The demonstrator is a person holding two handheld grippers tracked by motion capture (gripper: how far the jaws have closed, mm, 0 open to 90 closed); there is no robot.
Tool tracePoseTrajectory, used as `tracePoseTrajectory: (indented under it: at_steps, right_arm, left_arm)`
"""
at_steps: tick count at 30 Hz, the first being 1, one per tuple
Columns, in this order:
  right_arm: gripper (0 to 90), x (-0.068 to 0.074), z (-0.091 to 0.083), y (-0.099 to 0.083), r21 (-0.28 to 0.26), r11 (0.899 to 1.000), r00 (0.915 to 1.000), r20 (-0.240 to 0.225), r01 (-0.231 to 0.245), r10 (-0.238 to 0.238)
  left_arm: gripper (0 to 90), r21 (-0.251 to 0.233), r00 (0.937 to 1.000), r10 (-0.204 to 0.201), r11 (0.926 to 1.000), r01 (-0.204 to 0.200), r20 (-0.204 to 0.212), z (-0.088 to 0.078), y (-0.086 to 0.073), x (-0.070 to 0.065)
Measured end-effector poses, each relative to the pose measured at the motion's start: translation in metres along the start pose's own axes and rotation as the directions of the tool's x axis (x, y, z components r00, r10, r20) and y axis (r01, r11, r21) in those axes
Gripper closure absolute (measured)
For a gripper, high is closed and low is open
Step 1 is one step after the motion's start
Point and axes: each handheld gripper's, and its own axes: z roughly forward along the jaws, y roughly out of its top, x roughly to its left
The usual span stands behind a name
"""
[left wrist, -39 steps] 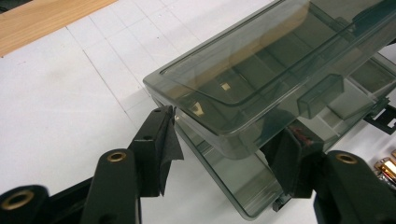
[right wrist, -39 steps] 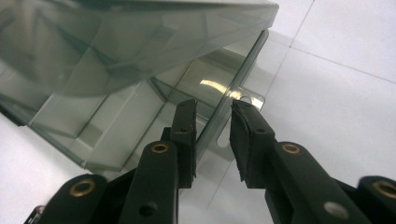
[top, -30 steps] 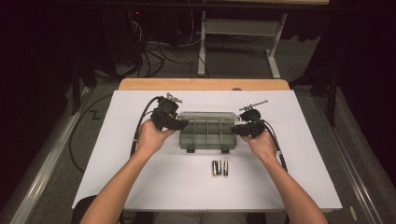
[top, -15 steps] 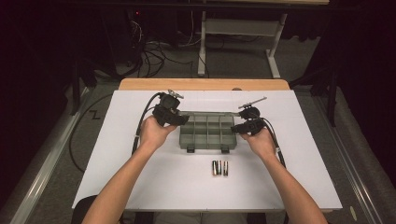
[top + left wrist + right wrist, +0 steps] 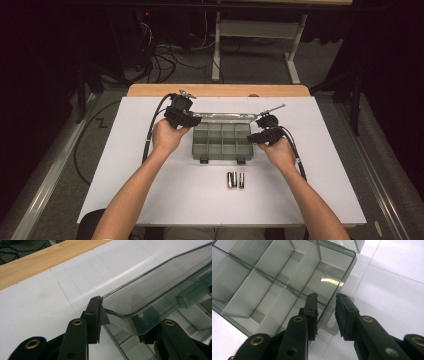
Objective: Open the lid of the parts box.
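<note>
A clear grey compartment box (image 5: 222,142) lies open on the white table, its lid (image 5: 225,116) tilted back behind it. My left gripper (image 5: 192,120) is at the lid's left corner. In the left gripper view the jaws (image 5: 122,317) have just been closing and hold that corner of the lid (image 5: 162,282) between them, one pad on its rim. My right gripper (image 5: 252,136) grips the box's right end. Its jaws (image 5: 327,296) straddle the end wall (image 5: 332,280), one inside a compartment and one outside over the handle tab. The compartments look empty.
Two small batteries (image 5: 236,179) lie side by side in front of the box. A white sheet (image 5: 125,165) covers the table, with a wooden strip (image 5: 215,90) along the far edge. Beyond it are a dark floor, cables and a desk frame (image 5: 260,30).
The lid has swung up from the box and back, and my left gripper went back with it at its left corner. The right gripper has kept still on the box's right end.
</note>
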Motion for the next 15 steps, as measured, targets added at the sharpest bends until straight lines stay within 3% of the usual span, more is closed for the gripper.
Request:
tracePoseTrajectory:
  at_steps: [4,10,15]
  right_arm:
    - [74.0,0.0,0.0,0.0,0.0,1.0,0.9999,0.003,0.013,-0.013]
    - [74.1,0.0,0.0,0.001,0.01,1.0,0.9999,-0.001,0.017,-0.017]
    - [74.2,0.001,0.0,0.002,0.013,1.0,0.9997,0.002,0.026,-0.026]
  left_arm:
    - [62.9,0.008,1.0,0.001,1.0,-0.001,-0.005,0.008,0.0,0.004]
    - [66.8,0.005,0.9975,-0.062,0.9981,0.062,0.034,0.015,-0.001,0.016]
    - [68.0,-0.002,0.9977,-0.063,0.998,0.064,0.024,0.02,0.0,0.019]
